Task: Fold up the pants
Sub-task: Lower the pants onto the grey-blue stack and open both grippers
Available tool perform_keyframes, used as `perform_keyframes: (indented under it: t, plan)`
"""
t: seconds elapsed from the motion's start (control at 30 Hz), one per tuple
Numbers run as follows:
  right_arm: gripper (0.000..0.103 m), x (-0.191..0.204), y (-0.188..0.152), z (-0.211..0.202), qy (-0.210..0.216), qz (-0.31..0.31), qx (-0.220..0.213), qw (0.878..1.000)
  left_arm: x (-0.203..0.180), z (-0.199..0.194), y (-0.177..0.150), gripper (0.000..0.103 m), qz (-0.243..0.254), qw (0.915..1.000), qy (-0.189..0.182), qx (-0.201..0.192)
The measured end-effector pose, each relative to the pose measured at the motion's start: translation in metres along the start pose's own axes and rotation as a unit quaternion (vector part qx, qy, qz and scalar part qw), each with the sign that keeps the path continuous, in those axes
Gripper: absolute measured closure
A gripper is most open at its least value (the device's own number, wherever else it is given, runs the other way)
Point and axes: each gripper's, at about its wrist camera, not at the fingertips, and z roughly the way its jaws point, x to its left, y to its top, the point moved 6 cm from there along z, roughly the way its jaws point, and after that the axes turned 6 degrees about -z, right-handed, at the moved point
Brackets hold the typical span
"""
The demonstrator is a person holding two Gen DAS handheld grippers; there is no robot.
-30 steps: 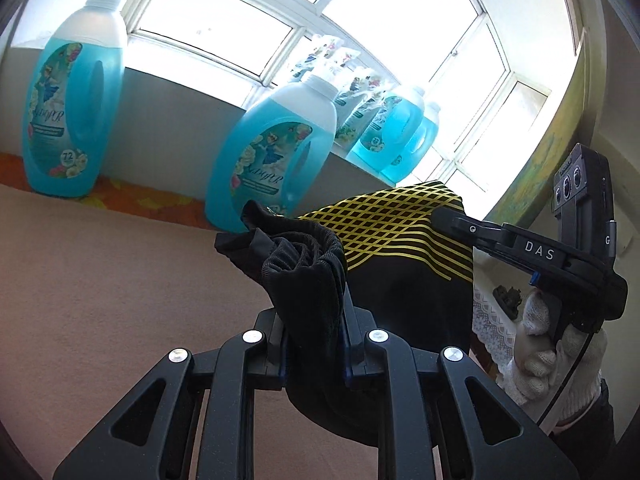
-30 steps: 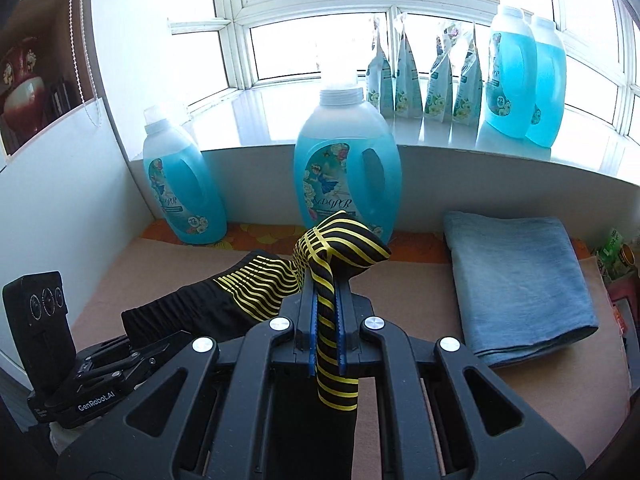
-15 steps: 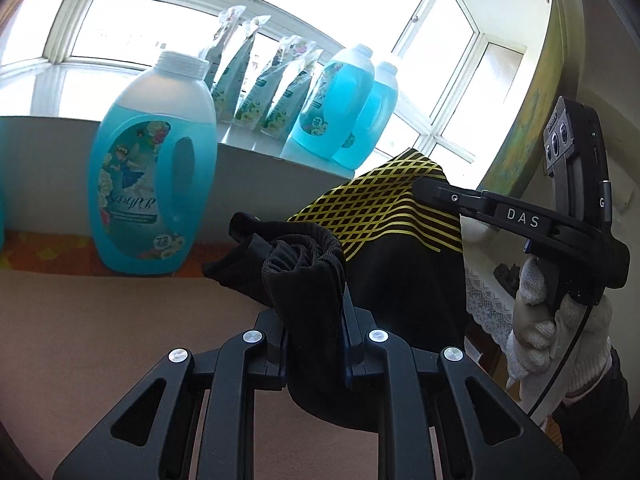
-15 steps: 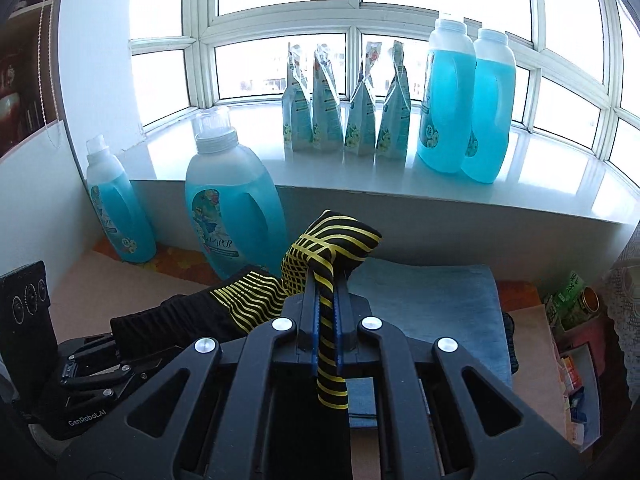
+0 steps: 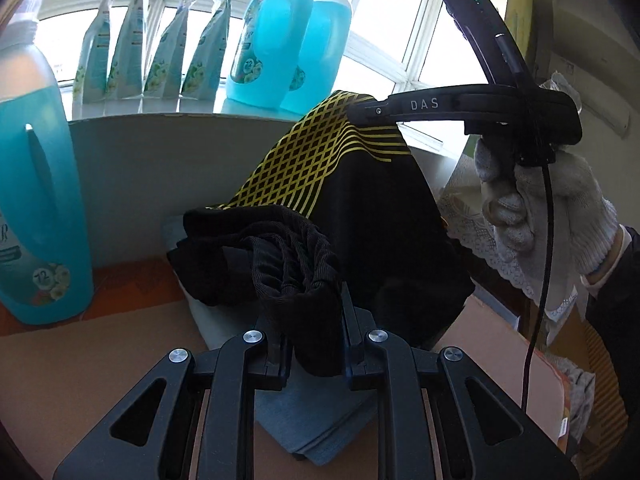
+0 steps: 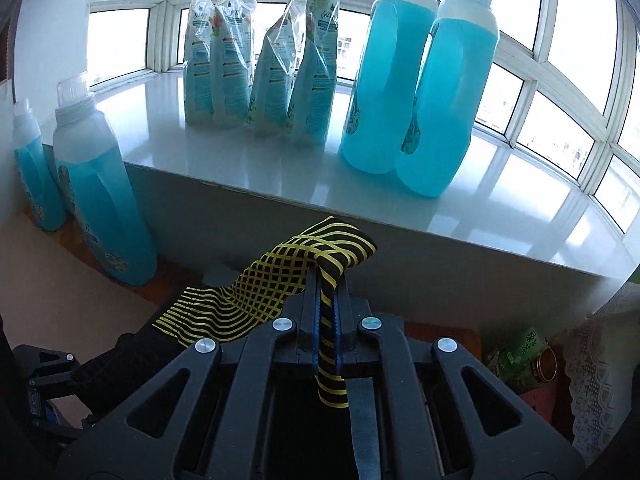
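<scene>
Black pants (image 5: 360, 216) with yellow lines, up in the air, held at two spots. Left gripper (image 5: 310, 320) pinching a thick bunch of the black cloth, fingers squeezed tight on it. Right gripper (image 6: 326, 312) pinching the yellow-striped edge, fingers pressed close with only thin cloth between them. Also in the left view: the right gripper up and to the right, gripped by a white glove (image 5: 536, 200).

Below the left gripper, a grey folded cloth (image 5: 316, 420) on the brown table (image 5: 100, 360). Off to the left, a big blue bottle (image 5: 36, 184). Ahead of the right gripper, a white sill (image 6: 280, 160) with pouches (image 6: 260, 68) and two more blue bottles (image 6: 420, 80).

Looks like the carry part of the fold, with the pants lifted and not yet laid down. Cannot tell how many folds are done.

To do it well:
- Keep both pinches tight, so no cloth slips out.
- Keep both grippers at the same height, so the cloth hangs even.
- Pull apart just a bit, so the cloth stays smooth, not saggy.
- Go down slow, bottom edge first onto the table.
- Line up the edges before letting go.
- Stay away from the bottles, so nothing tips.
</scene>
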Motion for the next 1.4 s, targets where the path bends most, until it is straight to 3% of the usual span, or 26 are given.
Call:
perform_keyframes:
  t: [0.17, 0.27, 0.37, 0.43, 0.57, 0.77, 0.93, 1.03, 1.17, 1.2, 1.23, 1.3, 1.4]
  plan:
    - [0.097, -0.021, -0.031, 0.053, -0.008, 0.039, 0.049, 0.998, 0.007, 0.007, -0.036, 0.087, -0.009, 0.9988, 0.003, 0.049]
    - [0.083, -0.030, -0.048, 0.066, -0.021, 0.061, 0.073, 0.995, 0.010, -0.002, -0.045, 0.084, -0.016, 0.9975, -0.004, 0.068]
    - [0.075, -0.039, -0.061, 0.048, -0.011, 0.099, 0.054, 0.994, 0.012, -0.011, -0.048, 0.073, -0.013, 0.9972, 0.005, 0.074]
    - [0.061, -0.046, -0.073, 0.029, -0.007, 0.123, 0.043, 0.991, 0.015, -0.018, -0.048, 0.064, -0.015, 0.9971, 0.008, 0.075]
    - [0.059, -0.051, -0.111, -0.009, 0.017, 0.167, 0.043, 0.985, 0.023, -0.041, -0.049, 0.060, -0.022, 0.9968, 0.004, 0.077]
    - [0.059, -0.038, -0.170, -0.035, 0.063, 0.222, 0.065, 0.971, 0.038, -0.075, -0.006, 0.060, -0.010, 0.9993, 0.021, 0.029]
    - [0.059, -0.030, -0.185, -0.032, 0.096, 0.258, 0.077, 0.958, 0.042, -0.043, 0.042, 0.060, 0.009, 0.9985, 0.052, 0.011]
    - [0.059, -0.024, -0.183, -0.026, 0.100, 0.258, 0.085, 0.957, 0.046, -0.012, 0.048, 0.060, 0.006, 0.9978, 0.052, 0.041]
    - [0.063, -0.007, -0.182, -0.017, 0.125, 0.255, 0.101, 0.954, 0.057, 0.007, 0.051, 0.060, -0.004, 0.9967, 0.065, 0.048]
    - [0.077, -0.003, -0.180, -0.016, 0.122, 0.248, 0.102, 0.956, 0.058, 0.011, 0.052, 0.060, 0.002, 0.9965, 0.069, 0.047]
    - [0.082, 0.000, -0.177, -0.018, 0.111, 0.239, 0.098, 0.960, 0.058, 0.016, 0.052, 0.060, 0.010, 0.9960, 0.075, 0.048]
    - [0.090, 0.004, -0.170, -0.025, 0.094, 0.224, 0.087, 0.966, 0.062, 0.027, 0.049, 0.060, 0.024, 0.9941, 0.093, 0.050]
    - [0.092, -0.006, -0.168, -0.042, 0.026, 0.203, 0.083, 0.975, 0.071, 0.041, 0.039, 0.060, 0.051, 0.9881, 0.131, 0.062]
